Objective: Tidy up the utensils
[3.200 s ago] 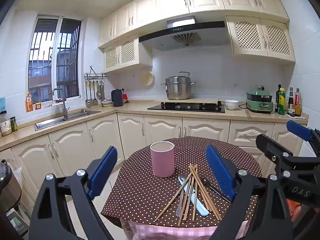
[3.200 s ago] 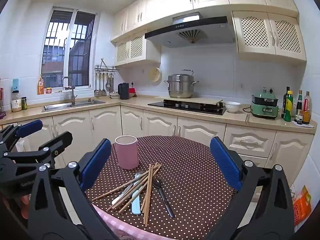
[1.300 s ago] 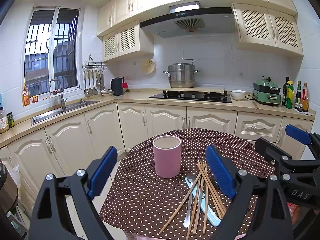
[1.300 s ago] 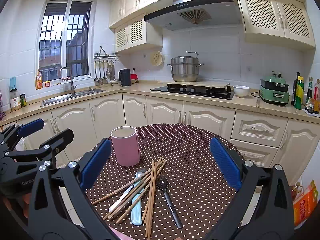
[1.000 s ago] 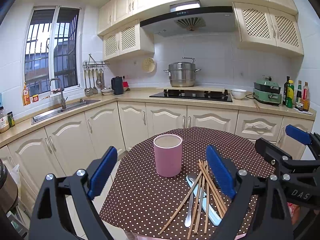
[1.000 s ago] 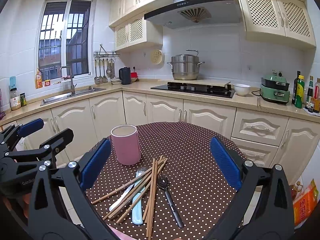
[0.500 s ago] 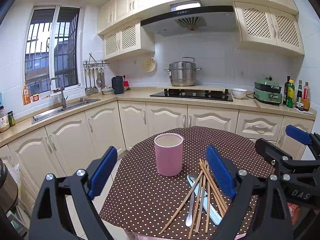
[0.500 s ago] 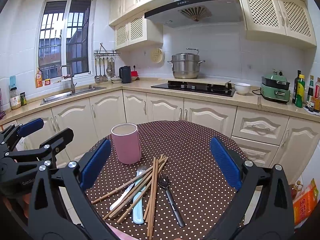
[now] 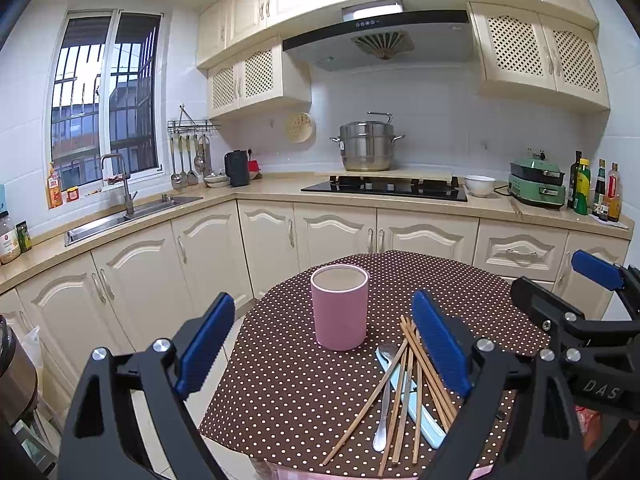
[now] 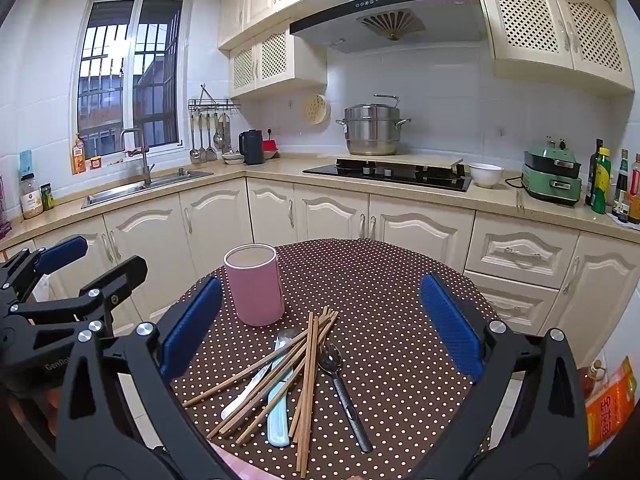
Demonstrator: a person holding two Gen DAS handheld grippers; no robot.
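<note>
A pink cylindrical holder stands upright and looks empty on a round table with a brown polka-dot cloth. In front of it lies a loose pile of wooden chopsticks, a silver spoon, a light blue handled utensil and a black-handled spoon. My left gripper hangs open above the table's near left side. My right gripper is open too, above the pile. Neither holds anything.
Cream kitchen cabinets and a counter run behind the table, with a sink at left, a hob with a steel pot, a white bowl, a green cooker and bottles. An orange packet lies on the floor at right.
Both grippers have drifted slightly closer to the table and a little lower; the holder and utensil pile look larger. Nothing was grasped or moved.
</note>
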